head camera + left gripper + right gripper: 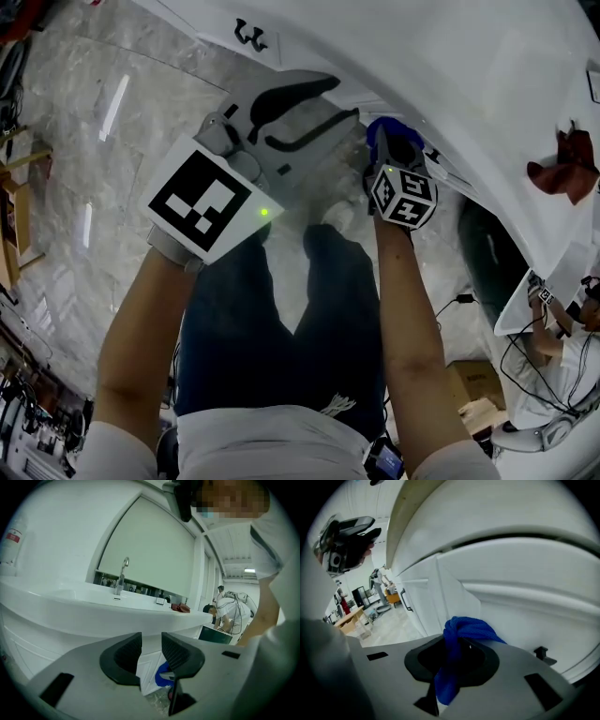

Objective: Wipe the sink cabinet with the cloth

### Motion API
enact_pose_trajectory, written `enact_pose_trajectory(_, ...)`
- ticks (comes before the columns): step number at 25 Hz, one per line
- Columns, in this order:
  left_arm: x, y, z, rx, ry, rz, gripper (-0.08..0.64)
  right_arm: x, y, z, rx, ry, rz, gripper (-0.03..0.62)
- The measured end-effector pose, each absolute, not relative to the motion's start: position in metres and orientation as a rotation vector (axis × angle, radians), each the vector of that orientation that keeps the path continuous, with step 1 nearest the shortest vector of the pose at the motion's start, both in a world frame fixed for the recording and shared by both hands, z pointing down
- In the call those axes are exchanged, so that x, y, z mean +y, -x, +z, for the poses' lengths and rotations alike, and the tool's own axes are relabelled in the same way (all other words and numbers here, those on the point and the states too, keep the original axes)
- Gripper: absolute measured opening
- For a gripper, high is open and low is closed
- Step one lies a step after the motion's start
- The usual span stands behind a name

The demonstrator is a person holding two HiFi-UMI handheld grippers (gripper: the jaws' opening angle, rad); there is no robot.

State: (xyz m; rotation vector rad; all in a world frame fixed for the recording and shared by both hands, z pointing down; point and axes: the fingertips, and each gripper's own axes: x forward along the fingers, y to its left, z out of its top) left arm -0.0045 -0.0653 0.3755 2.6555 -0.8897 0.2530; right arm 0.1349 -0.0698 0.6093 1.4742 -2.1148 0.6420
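The cloth (464, 629) is held clamped in the right gripper (452, 656), close before the sink cabinet (520, 573). It should be pressed flat against the cabinet front and drawn in overlapping strokes. The left gripper (151, 654), narrowly parted and empty, is best kept clear of the cabinet.
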Motion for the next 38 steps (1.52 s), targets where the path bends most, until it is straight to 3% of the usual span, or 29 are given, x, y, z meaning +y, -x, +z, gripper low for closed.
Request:
enact_pose_trajectory(23,-0.074,-0.005,0.366,-0.928,-2.685,0.304,0.118,-0.016,-0.315,0.653,-1.851,-1.797,0.807,0.071)
enact_pose_trajectory(38,-0.073,-0.007,0.359,-0.898,-2.684,0.279,0.118,0.013,-0.361,0.581,-1.783,-1.994,0.700,0.071)
